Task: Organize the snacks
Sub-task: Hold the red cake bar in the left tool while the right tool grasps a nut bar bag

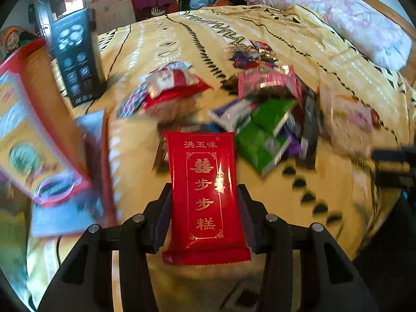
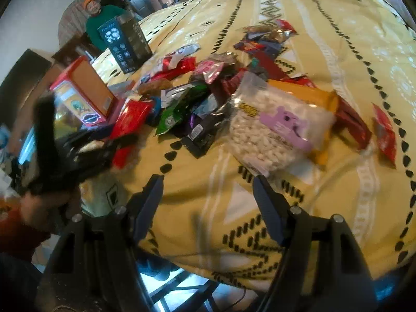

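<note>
A yellow patterned bedspread (image 2: pixel 325 59) covers the bed; snack packets (image 2: pixel 208 96) heap mid-frame, bare cloth lower right. Left hand-held gripper (image 1: pixel 205 195) clamps a red packet (image 1: pixel 205 182); right hand-held gripper (image 2: pixel 208 184) gapes empty.

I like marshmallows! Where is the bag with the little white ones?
In the right wrist view, the clear bag of white pieces lies on the yellow bedspread, at the right of the snack pile, just beyond the open right gripper.

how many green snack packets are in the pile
1 that shows clearly: the green packet lies in the middle of the snack pile on the yellow bedspread, just right of the red packet between the left tongs. Others may be buried underneath.
</note>
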{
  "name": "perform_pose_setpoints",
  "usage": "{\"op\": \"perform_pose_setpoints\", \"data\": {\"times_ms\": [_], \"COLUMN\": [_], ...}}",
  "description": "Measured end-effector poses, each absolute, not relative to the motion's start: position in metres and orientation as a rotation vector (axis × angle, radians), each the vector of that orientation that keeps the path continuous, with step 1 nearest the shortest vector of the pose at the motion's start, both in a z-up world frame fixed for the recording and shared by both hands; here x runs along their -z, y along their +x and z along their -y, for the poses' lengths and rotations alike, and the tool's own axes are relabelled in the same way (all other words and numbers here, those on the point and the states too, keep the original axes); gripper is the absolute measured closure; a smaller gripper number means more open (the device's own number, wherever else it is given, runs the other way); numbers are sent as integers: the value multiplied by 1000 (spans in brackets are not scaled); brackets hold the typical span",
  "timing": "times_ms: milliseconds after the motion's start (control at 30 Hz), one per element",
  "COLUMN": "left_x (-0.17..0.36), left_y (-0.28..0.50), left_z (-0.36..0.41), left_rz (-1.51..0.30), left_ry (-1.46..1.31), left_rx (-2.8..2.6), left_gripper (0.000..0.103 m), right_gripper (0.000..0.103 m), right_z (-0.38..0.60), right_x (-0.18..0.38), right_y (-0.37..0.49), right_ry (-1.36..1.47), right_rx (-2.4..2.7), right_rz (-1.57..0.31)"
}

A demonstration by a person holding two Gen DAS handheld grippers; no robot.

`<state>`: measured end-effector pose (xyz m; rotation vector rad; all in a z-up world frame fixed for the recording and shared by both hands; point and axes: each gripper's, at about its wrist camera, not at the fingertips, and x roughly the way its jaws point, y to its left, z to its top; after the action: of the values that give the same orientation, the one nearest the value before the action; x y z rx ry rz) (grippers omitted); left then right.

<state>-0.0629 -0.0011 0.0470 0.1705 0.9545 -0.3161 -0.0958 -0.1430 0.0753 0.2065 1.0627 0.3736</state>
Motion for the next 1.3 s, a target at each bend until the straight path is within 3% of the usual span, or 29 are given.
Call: {"op": "perform_pose_setpoints", "data": {"times_ms": [267,333,400,500,600,800,1000,1100,1300], "left_x": [-35,-30,-24,-22,-21,-20,-21,-20,-20], "left_y": [-74,-72,-70,-67,-68,-67,-64,-62,-58], "left_z": [-8,-5,-5,-13,-16,-16,-17,-16,-15], "left_rz": [-937,-935,-932,-946,-944,-941,-944,-941,-941], "left_ry": [176,190,189,132,129,112,87,87,85], "left_rx": [305,287,272,284,295,302,308,309,312], "left_gripper": [50,35,31,32,41,41,41,40,40], "right_gripper": [31,31,31,31,31,30,32,43,53], "right_z": [107,97,85,71,64,39,8,-7,-23], "right_x": [-79,-82,-83,-82,-80,-49,-25,-25,-24], "right_y": [-66,-58,-43,-16,22,88,117,117,100], "right_ry": [153,136,119,109,243,529,449,331,135], "right_rx": [-446,-464,-502,-549,-592,-588,-463,-444,-502], "right_rz": [-1045,-1034,-1036,-1066,-1115,-1278,-1356,-1336,-1295]}}
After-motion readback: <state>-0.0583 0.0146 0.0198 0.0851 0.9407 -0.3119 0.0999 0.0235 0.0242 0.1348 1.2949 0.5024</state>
